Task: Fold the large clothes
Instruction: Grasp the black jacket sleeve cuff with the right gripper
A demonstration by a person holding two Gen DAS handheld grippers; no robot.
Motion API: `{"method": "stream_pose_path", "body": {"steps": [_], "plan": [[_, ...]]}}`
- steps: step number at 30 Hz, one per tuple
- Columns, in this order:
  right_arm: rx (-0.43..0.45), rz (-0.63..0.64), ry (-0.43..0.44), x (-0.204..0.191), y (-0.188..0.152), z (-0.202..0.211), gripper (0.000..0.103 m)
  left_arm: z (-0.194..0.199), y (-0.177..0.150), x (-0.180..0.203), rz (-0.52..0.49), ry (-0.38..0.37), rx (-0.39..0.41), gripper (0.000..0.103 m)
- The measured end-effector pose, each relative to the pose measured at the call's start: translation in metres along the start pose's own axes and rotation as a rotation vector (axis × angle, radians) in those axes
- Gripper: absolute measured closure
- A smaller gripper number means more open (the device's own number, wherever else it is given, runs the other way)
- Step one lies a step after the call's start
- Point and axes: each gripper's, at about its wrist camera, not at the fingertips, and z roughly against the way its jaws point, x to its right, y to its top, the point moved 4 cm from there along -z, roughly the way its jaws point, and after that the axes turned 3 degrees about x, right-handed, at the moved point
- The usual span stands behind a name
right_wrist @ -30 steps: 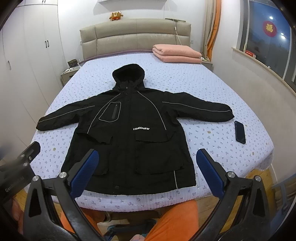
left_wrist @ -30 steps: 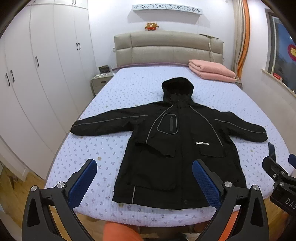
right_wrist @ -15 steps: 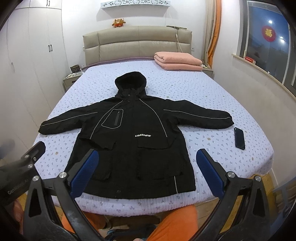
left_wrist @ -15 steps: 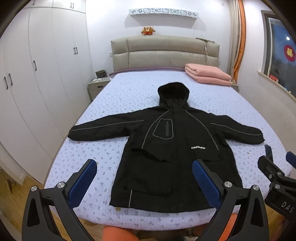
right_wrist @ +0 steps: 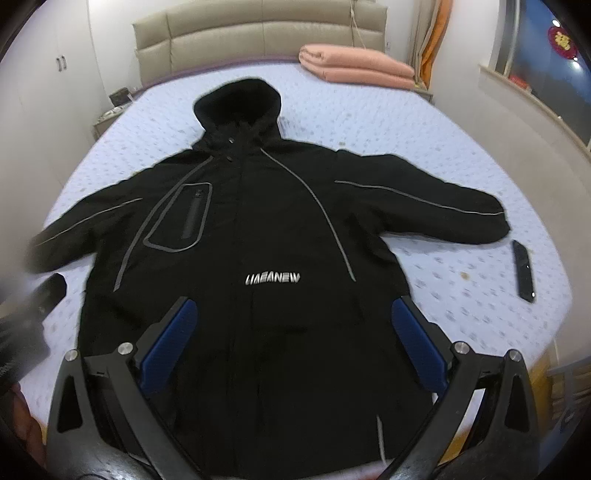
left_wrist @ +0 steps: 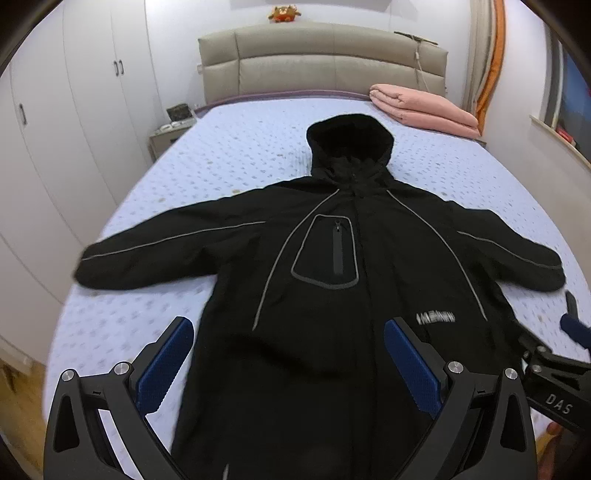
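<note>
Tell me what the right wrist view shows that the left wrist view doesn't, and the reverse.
Only the right wrist view shows the black phone lying on the bedspread just below the jacket's right cuff, and the readable chest lettering.

Only the left wrist view shows the stuffed toy atop the headboard, and the nightstand is clearer there.

Both show the black hooded jacket spread flat with sleeves out, the folded pink blanket near the headboard, and an open gripper: the left gripper and the right gripper, neither holding fabric.
</note>
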Motion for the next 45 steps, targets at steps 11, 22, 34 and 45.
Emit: {"method": "stream_pose_path", "body": {"steps": [11, 22, 34, 45], "plan": [[-0.135, -0.001, -0.006, -0.02, 0.034, -0.101, 0.0, -0.11, 0.035, -0.054, 0.124, 0.033, -0.1, 0.0], [-0.201, -0.153, -0.073, 0.074, 0.08, -0.103, 0.0, -0.122, 0.093, 0.033, 0.033, -0.089, -0.165, 0.0], [-0.177, -0.479, -0.172, 0.353, 0.086, -0.142, 0.001, -0.163, 0.095, 0.238, -0.161, -0.228, -0.225, 0.0], [-0.225, -0.649, -0.151, 0.535, 0.074, -0.215, 0.027, -0.187, 0.074, 0.345, -0.283, -0.21, -0.27, 0.0]]}}
